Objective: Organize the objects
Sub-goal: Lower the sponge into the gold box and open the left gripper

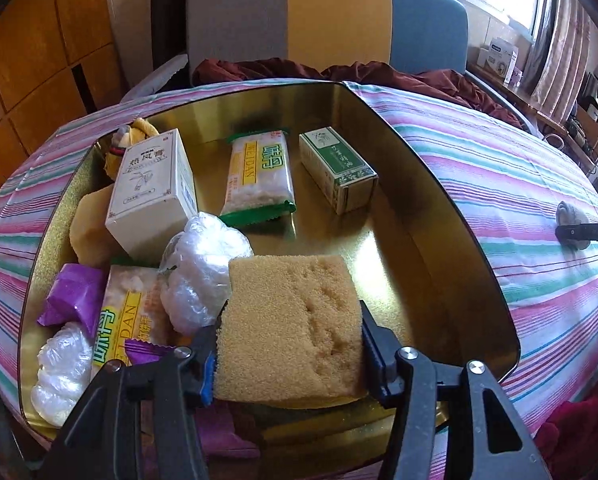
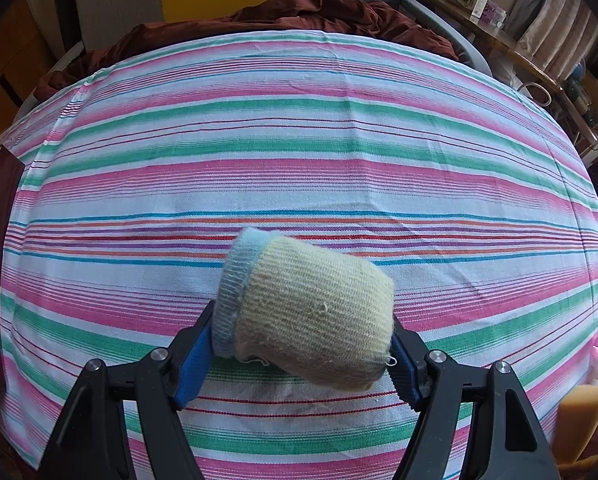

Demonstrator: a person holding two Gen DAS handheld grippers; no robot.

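My left gripper (image 1: 293,320) is shut on a tan sponge (image 1: 291,320), its pads pressing both sides, low over the near end of a gold tin (image 1: 439,188). Inside the tin lie a white box (image 1: 151,196), a green snack pack (image 1: 261,176), a green-and-white box (image 1: 337,168), crumpled clear bags (image 1: 201,272), a purple wrapper (image 1: 71,296), a second snack pack (image 1: 131,316) and a yellow block (image 1: 89,224). My right gripper (image 2: 303,328) is shut on a rolled cream sock (image 2: 311,312) with a pale blue cuff, just above the striped cloth (image 2: 299,140).
The striped cloth covers the whole table. A maroon fabric (image 2: 299,8) and a grey, yellow and blue chair back (image 1: 327,16) stand beyond the far edge. A yellow sponge piece (image 2: 579,416) shows at the right wrist view's lower right. Cluttered shelves (image 1: 579,112) line the right wall.
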